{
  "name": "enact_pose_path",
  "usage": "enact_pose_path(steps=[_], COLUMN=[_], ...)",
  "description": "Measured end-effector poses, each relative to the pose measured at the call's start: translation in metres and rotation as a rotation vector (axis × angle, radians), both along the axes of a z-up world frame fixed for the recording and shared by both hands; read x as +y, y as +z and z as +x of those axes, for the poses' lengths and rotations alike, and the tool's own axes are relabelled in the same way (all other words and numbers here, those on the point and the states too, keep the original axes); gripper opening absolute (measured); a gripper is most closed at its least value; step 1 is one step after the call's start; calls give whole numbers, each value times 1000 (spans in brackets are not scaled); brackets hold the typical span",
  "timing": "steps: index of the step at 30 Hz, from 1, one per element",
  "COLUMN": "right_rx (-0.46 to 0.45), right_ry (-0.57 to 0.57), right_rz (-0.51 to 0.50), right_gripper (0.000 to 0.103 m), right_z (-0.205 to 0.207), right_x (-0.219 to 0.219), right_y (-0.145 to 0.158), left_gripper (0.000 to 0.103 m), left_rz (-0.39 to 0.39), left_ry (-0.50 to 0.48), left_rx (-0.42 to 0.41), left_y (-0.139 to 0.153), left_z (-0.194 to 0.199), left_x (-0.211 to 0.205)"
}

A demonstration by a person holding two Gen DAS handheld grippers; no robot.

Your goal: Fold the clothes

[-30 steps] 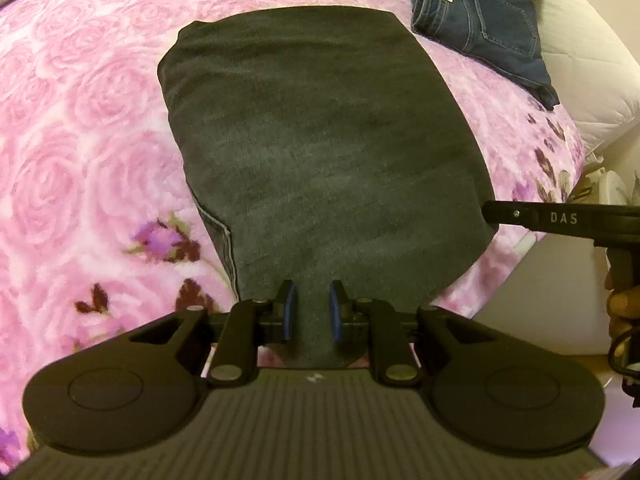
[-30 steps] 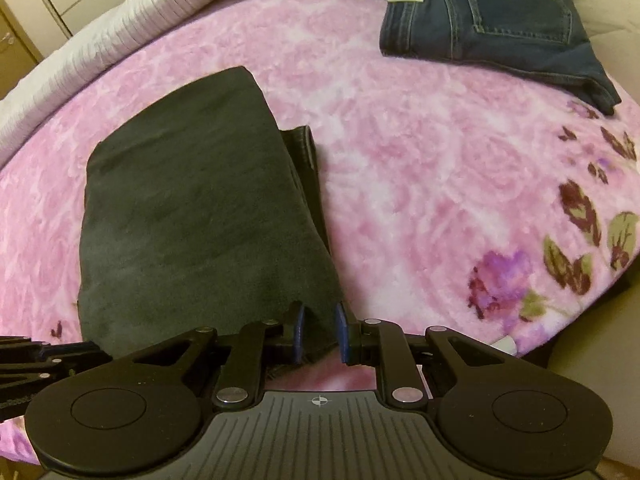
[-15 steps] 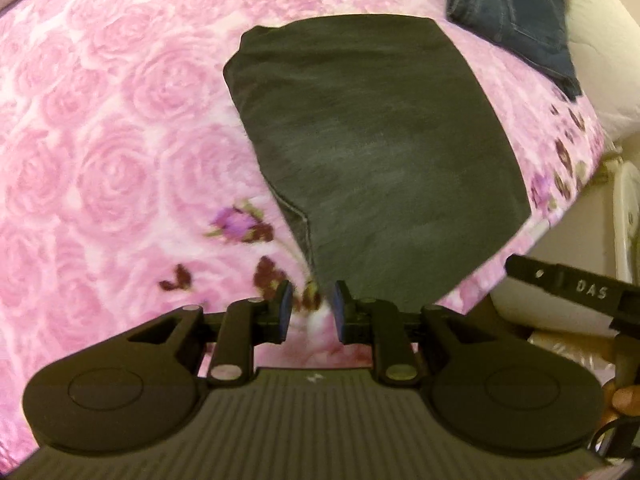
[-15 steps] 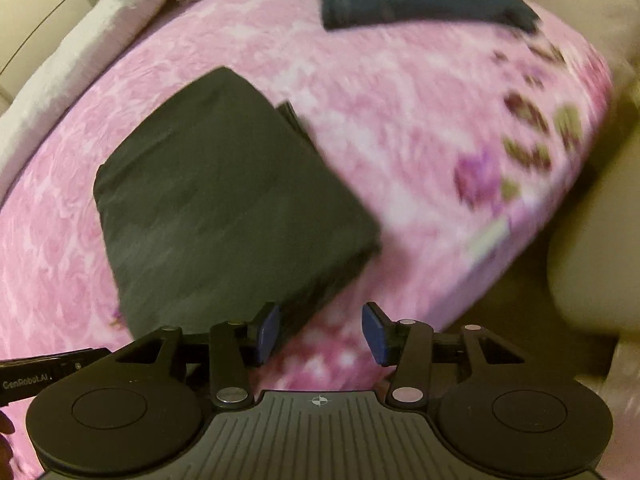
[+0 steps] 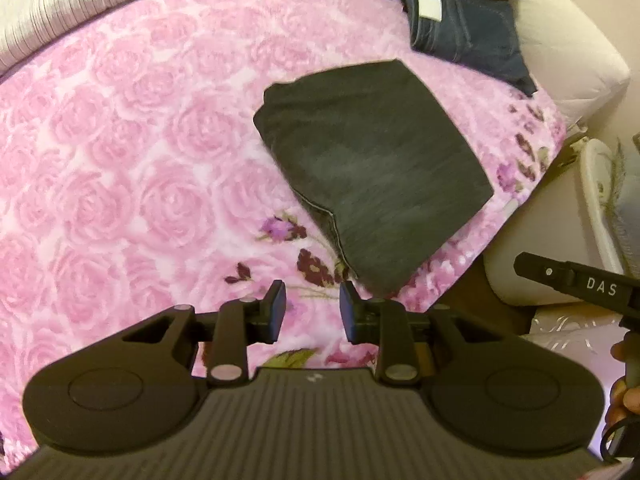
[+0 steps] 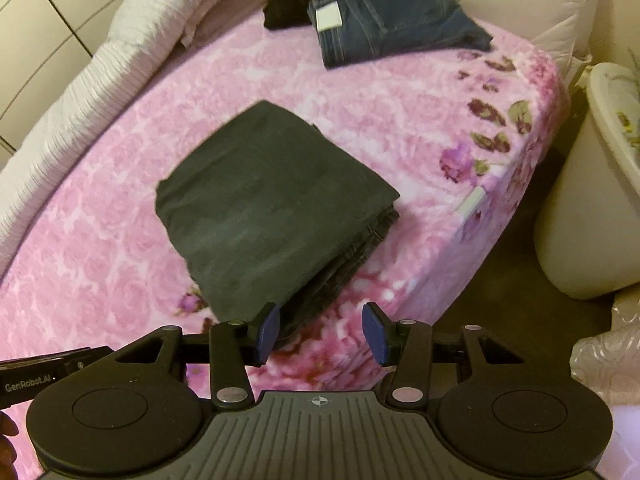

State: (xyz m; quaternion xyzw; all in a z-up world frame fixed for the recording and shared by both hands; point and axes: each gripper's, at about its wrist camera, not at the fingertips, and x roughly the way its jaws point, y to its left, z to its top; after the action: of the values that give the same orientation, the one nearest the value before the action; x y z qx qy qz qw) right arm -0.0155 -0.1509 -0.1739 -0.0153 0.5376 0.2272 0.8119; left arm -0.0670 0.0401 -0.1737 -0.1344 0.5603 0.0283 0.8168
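A dark grey garment (image 5: 372, 184) (image 6: 272, 208) lies folded into a thick rectangle on the pink rose blanket (image 5: 120, 184), close to the bed's near edge. My left gripper (image 5: 312, 310) hovers above the blanket just off the garment's near corner. Its jaws are opening and nothing is between them. My right gripper (image 6: 322, 332) hangs above the garment's near edge, open, with only blanket seen through the gap. The folded layers show along the garment's right side in the right wrist view.
Folded blue jeans (image 5: 464, 36) (image 6: 384, 20) and a black garment (image 6: 288, 4) lie at the far end of the bed. White pillows (image 6: 132, 48) line the far side. A cream container (image 6: 588, 208) stands on the floor right of the bed.
Both grippers have let go of the dark garment, opened and pulled up and back from it. The garment now lies flat and looks smaller and farther in both views.
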Motion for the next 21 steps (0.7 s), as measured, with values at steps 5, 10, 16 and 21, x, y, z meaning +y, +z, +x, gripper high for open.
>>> enact_pose_path(steps=[5, 10, 16, 21], right_rx=[-32, -17, 184, 380], right_ry=[-14, -36, -201, -351], right_rz=[13, 37, 324, 569], right_gripper=[48, 48, 101, 101], right_z=[-16, -22, -10, 15], right_x=[-2, -7, -38, -60], right_y=[19, 23, -8, -62], left_gripper=[25, 30, 35, 36], left_rz=[-6, -63, -335, -477], left_ry=[-3, 8, 174, 299], left_rx=[-22, -43, -84, -110], left_y=[14, 12, -19, -58], left_z=[-10, -15, -18, -10], left_x=[3, 11, 50, 75])
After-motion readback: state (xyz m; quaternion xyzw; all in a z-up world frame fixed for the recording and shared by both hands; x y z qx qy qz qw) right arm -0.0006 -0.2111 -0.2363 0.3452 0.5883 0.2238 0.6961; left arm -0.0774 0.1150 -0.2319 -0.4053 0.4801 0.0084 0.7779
